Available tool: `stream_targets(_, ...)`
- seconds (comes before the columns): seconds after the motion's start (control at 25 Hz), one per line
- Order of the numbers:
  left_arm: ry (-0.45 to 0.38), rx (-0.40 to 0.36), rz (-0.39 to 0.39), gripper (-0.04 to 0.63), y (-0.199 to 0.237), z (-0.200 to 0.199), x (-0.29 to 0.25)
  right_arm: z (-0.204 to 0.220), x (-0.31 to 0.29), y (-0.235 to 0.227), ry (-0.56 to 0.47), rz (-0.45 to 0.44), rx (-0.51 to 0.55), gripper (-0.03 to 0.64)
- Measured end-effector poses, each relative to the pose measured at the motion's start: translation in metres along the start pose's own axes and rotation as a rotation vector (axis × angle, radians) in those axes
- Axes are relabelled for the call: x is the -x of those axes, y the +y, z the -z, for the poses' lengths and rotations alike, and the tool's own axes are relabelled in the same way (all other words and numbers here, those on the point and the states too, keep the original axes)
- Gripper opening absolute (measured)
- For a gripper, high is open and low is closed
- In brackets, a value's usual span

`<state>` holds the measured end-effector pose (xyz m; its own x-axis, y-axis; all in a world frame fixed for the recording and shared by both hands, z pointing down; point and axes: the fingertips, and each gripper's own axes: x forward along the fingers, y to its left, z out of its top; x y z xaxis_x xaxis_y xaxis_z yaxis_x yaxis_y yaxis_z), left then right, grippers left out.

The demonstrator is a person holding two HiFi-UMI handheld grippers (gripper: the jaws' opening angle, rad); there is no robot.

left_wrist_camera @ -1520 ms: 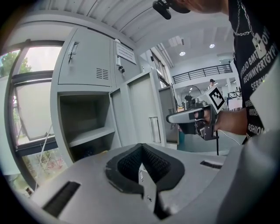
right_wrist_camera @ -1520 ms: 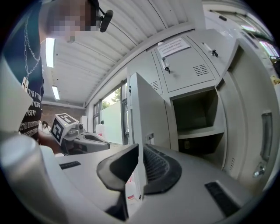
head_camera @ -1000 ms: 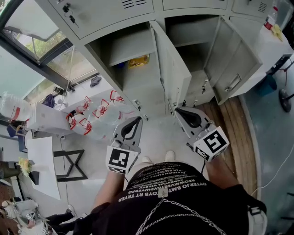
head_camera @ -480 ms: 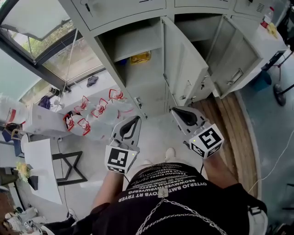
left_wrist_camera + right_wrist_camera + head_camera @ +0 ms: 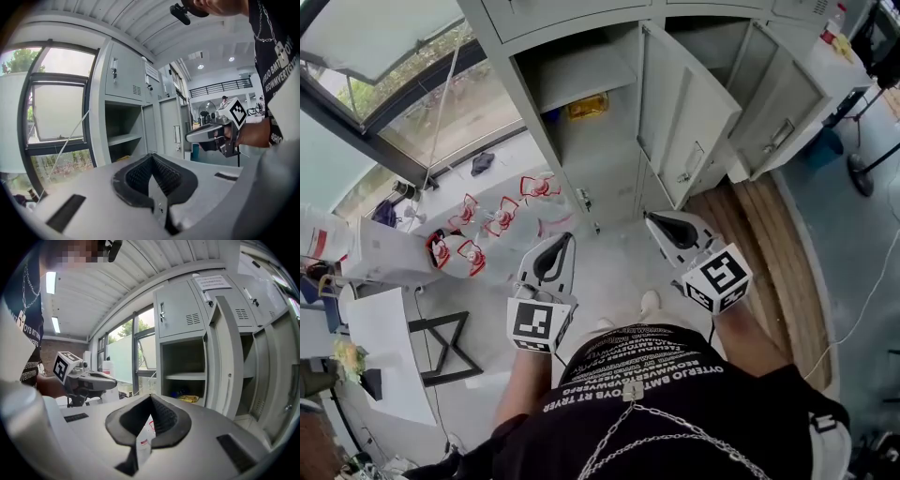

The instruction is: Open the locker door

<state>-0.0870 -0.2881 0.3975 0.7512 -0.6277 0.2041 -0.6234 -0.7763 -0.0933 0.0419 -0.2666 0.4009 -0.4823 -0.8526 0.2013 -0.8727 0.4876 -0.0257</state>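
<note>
The grey locker (image 5: 581,141) stands open, its door (image 5: 689,112) swung out to the right, edge toward me. A yellow packet (image 5: 586,105) lies on its lower shelf. A second locker door (image 5: 783,103) further right is open too. My left gripper (image 5: 565,240) and right gripper (image 5: 652,218) hover low over the floor in front of the lockers, apart from the doors. Both are shut with nothing between the jaws. In the right gripper view the open compartment (image 5: 183,371) and door edge (image 5: 229,362) lie ahead of the gripper (image 5: 151,397). The left gripper view shows its gripper (image 5: 151,157) shut.
A pack of red-labelled water bottles (image 5: 487,230) lies on the floor left of the lockers, under the window (image 5: 384,75). A white table (image 5: 384,347) stands at the lower left. A wooden floor strip (image 5: 769,234) runs along the right, with a chair base (image 5: 872,178) beyond.
The lockers have slid up and away in the head view as the person backs off. Both grippers stay shut and low; the door stays open.
</note>
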Motion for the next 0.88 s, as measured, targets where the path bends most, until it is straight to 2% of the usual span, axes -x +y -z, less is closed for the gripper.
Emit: stream_targets(0.88, -0.031, -0.004, 0.159, -0.002, -0.017, 0.017, 0.057, 0.009, 0.041, 0.073, 0.001, 0.162, -0.007, -0.005)
